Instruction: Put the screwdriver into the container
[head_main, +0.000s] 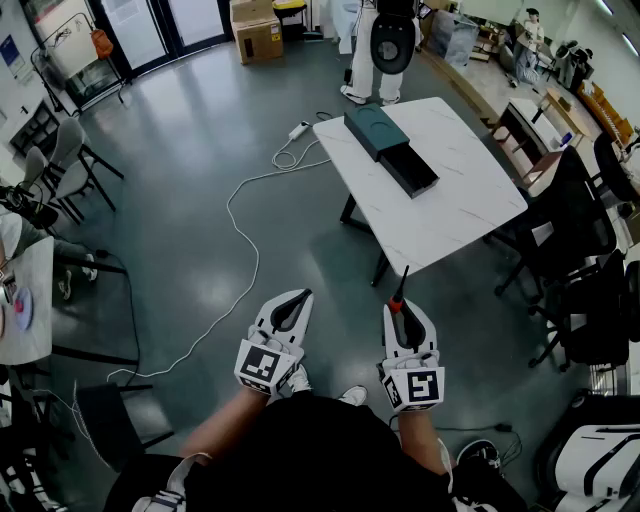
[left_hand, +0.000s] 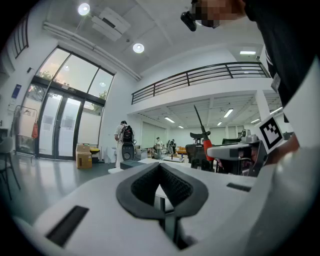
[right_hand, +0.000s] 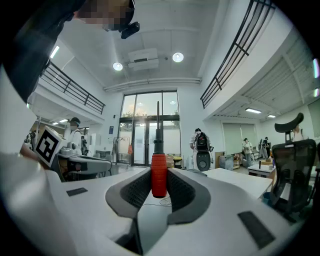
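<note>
Right gripper view, unlike head view, shows the screwdriver (right_hand: 158, 175) clamped.

Head view looks steeply down; both gripper views face level, apparently toward the table (head_main: 455, 195).

A white marble-patterned table (head_main: 470, 190) is seen standing on a grey floor (head_main: 180, 200), with a person (head_main: 360, 60) stood at its far end and black office chairs (head_main: 585, 300) gathered to its right. A white cable (head_main: 230, 208) is laid in loose curves across the floor from a power strip (head_main: 299, 131) near the table's far corner. Further back a cardboard box (head_main: 257, 30) is set before glass doors (head_main: 165, 25), and grey chairs (head_main: 70, 150) are placed along the left side.
</note>
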